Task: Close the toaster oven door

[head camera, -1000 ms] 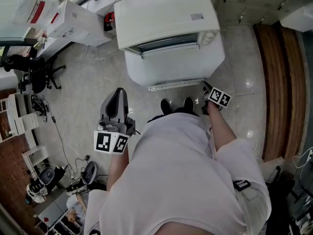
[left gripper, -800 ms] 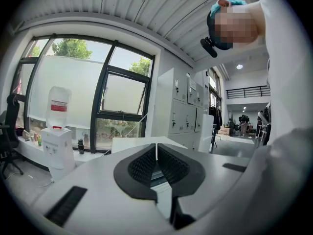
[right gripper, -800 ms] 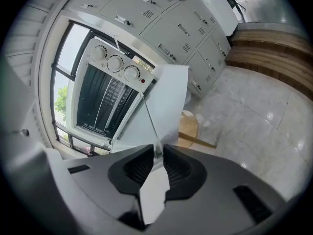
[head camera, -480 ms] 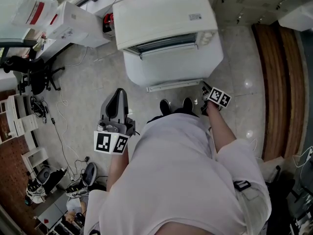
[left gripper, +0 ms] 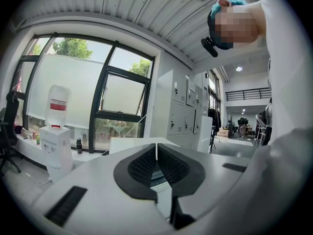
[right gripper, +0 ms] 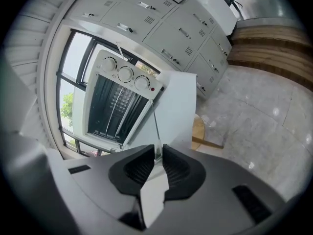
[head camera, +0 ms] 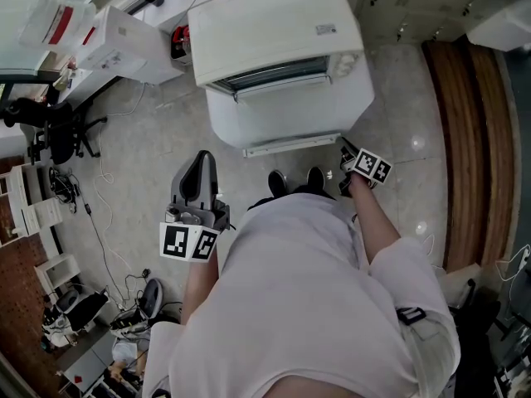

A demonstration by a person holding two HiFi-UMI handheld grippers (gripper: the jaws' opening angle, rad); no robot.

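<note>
The white toaster oven stands ahead of me, its door swung down and open, with the handle bar at its near edge. My right gripper is at the right end of that handle. In the right gripper view the oven's knobs and dark cavity show, and the door's thin edge runs in between the jaws of the right gripper, which are closing on it. My left gripper hangs low at the left, away from the oven. It is shut on nothing.
A wooden platform runs along the right. White boxes and an office chair stand at the left, with cables on the floor. Grey lockers line the wall. A water dispenser stands by the window.
The oven has slid slightly up and left in the head view. The right gripper stays at the right end of the door handle, and the left gripper has not moved.
</note>
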